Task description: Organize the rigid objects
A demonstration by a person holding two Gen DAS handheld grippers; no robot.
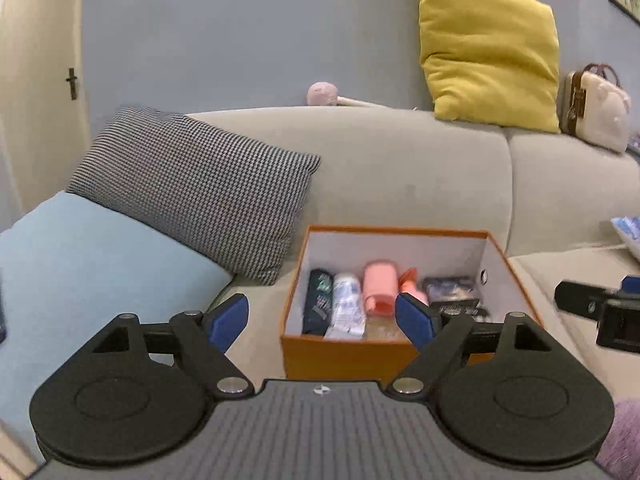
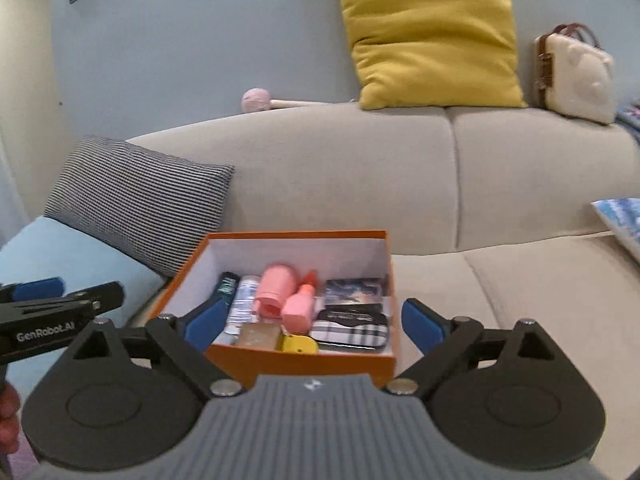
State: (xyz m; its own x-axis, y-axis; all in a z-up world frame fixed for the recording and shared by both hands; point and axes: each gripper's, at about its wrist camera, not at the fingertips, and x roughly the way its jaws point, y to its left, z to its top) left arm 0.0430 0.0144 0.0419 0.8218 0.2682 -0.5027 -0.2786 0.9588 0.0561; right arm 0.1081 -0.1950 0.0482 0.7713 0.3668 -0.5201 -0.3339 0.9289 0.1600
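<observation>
One open orange cardboard box with white inner walls sits on the seat of a beige fabric sofa, just beside the cushions at the sofa's left end. The box holds about nine packed items, some partly hidden: one dark green tube, one white tube with blue print, one wide pink bottle lying on its side, one smaller pink bottle with an orange cap, one dark blue printed packet, one flat black case with small white lettering too blurred to read, one plaid tin, one tan block and one yellow piece.

There are three cushions: one mustard-yellow on the backrest, one black-and-white houndstooth, and one pale blue. One cream handbag with brown trim and one pink-headed wooden mallet also rest on the backrest.

The left gripper points slightly downward at the box, its blue-padded fingers wide apart with nothing between them. The right gripper points the same way, fingers equally spread and empty. In the right wrist view the left gripper's black body reads "GenRobot.AI".
</observation>
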